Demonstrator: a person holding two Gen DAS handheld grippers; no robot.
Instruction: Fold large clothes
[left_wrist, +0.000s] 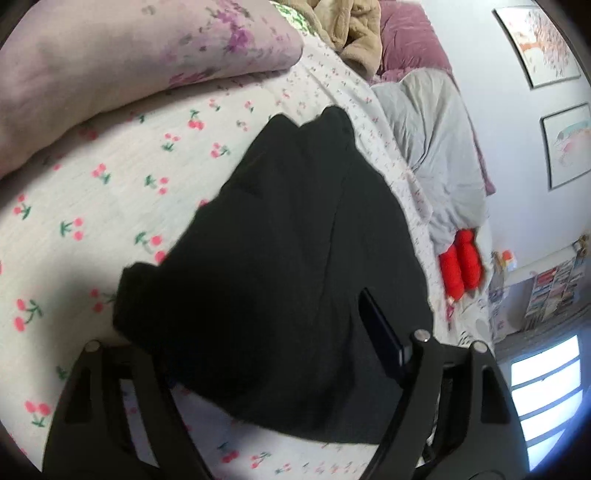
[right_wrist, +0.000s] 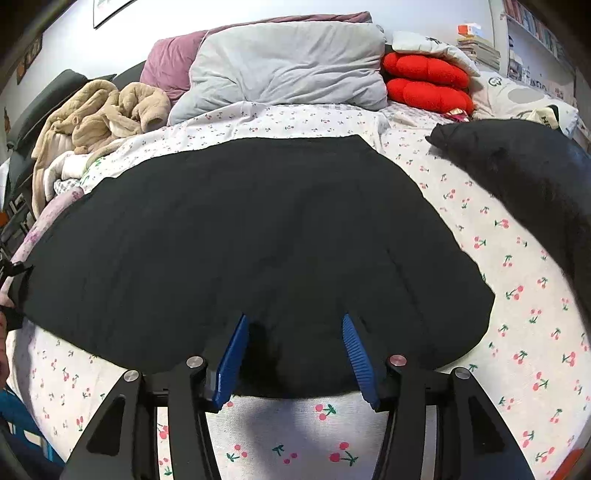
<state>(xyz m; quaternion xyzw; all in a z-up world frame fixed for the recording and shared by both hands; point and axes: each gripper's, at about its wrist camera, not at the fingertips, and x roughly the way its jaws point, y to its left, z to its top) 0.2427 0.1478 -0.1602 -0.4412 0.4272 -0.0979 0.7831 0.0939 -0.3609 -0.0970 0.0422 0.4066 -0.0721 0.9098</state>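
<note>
A large black garment (right_wrist: 240, 236) lies spread flat on the cherry-print bed sheet (right_wrist: 517, 332). My right gripper (right_wrist: 295, 325) is open, its blue fingers (right_wrist: 232, 358) resting at the garment's near edge with cloth between them. In the left wrist view the black garment (left_wrist: 280, 258) hangs bunched in front of the camera. It covers my left gripper (left_wrist: 258, 332); only one dark finger (left_wrist: 380, 332) shows, so its state is hidden. The left gripper also shows at the left edge of the right wrist view (right_wrist: 11, 280), at the garment's corner.
A grey pillow (right_wrist: 288, 62), red cushions (right_wrist: 428, 81), a beige fleece heap (right_wrist: 96, 114) and a purple duvet (right_wrist: 170, 62) lie at the bed's head. Another black cloth (right_wrist: 524, 173) lies at right. A floral pillow (left_wrist: 110, 62) is beside the left gripper. Bookshelves (right_wrist: 535, 22) stand far right.
</note>
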